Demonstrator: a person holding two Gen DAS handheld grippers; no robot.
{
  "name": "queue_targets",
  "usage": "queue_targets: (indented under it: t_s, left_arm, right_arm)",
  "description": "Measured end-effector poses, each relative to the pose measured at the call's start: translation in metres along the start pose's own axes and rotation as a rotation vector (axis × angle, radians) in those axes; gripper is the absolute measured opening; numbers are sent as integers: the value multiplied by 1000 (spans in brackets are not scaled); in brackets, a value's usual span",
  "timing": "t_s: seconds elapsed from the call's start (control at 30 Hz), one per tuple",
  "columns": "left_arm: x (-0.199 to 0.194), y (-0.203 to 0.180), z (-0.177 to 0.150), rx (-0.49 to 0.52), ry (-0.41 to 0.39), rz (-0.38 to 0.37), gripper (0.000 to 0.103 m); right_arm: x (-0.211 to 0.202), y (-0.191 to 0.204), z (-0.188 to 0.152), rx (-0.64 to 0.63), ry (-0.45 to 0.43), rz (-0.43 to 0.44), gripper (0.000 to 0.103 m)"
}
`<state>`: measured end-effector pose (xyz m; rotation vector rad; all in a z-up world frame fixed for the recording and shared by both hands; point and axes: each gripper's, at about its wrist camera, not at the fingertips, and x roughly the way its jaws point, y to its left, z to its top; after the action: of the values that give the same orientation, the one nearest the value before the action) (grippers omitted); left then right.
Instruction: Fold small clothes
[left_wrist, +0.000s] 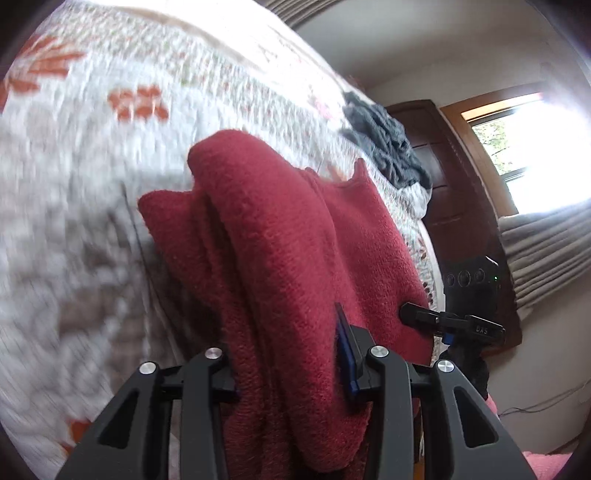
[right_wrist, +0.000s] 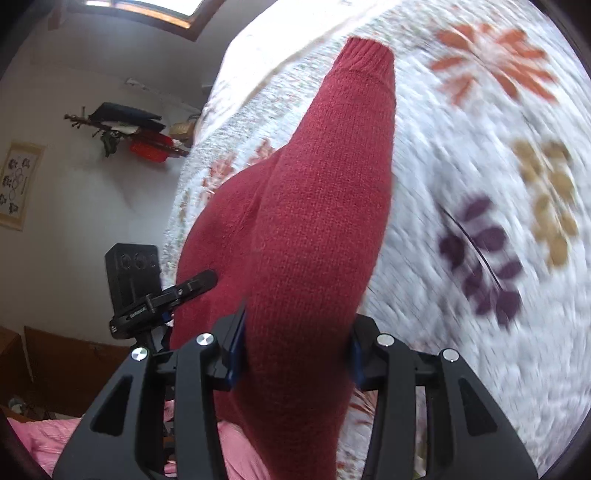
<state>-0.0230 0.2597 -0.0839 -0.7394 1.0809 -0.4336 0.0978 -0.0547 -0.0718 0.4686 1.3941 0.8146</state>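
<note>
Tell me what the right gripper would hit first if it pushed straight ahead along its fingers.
The right gripper is already shut on the red knit sweater, so it would drive into that sleeve first. Beyond the cuff lies the leaf-print quilt, though depth is hard to judge here.

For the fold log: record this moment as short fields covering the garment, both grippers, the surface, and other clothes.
garment: red knit sweater, bunched, one sleeve stretched toward its cuff
left gripper: shut on the sweater's gathered folds
right gripper: shut on the sleeve
surface: white quilt with a leaf print
other clothes: dark grey garment lying crumpled on the quilt, apart from the sweater
image: quilt blurred in both views
</note>
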Motion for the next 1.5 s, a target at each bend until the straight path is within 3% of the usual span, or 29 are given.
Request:
queue_targets:
  t_s: [0.1,0.17,0.3,0.4,0.63,0.83,1.03,1.1,1.13,1.17,1.23,1.33,1.4,1.5]
  left_arm:
    - [9,16,-21,-11,24,54,38]
    - [12,30,-27,-20,15,49,39]
    - [12,31,-29,-14,14,72,43]
    - [9,15,-27,32,32,153,49]
    - [-21,-25,-43,120,-8,273,57]
    - [-51,-54,-77,180,-59,273,59]
    - [-27,-50,-88,147,26,311,59]
    - [-21,-39,-86,96,40,280,55]
    - [-20,-35,-85,73,43,250,35]
    - [-19,-31,-83,45,52,230,22]
    - [-24,-30,-80,12,41,190,10]
    - [-48,-35,-81,19,-13,130,9]
    - [-59,-30,-84,27,-29,130,8]
    - [-53,-5,-92,15,12,179,9]
  right_arm:
    - [16,-18,-14,46,14,-36,43]
    - [29,-36,-24,74,15,-65,45]
    - [34,-46,-35,115,-27,-49,49]
    - [32,-35,-36,93,-25,-99,59]
    - [12,-29,-60,69,-26,-153,64]
    - [11,-29,-87,62,4,-148,65]
    - [32,-22,-103,55,51,-170,64]
    - [37,-20,-105,50,59,-182,64]
    - [39,-17,-105,44,60,-189,64]
    - [40,-14,-105,36,61,-198,64]
    - [41,-10,-104,31,61,-199,64]
    - [38,-9,-100,33,54,-180,63]
    - [32,-16,-106,43,46,-157,62]
    - [34,-22,-109,61,49,-141,56]
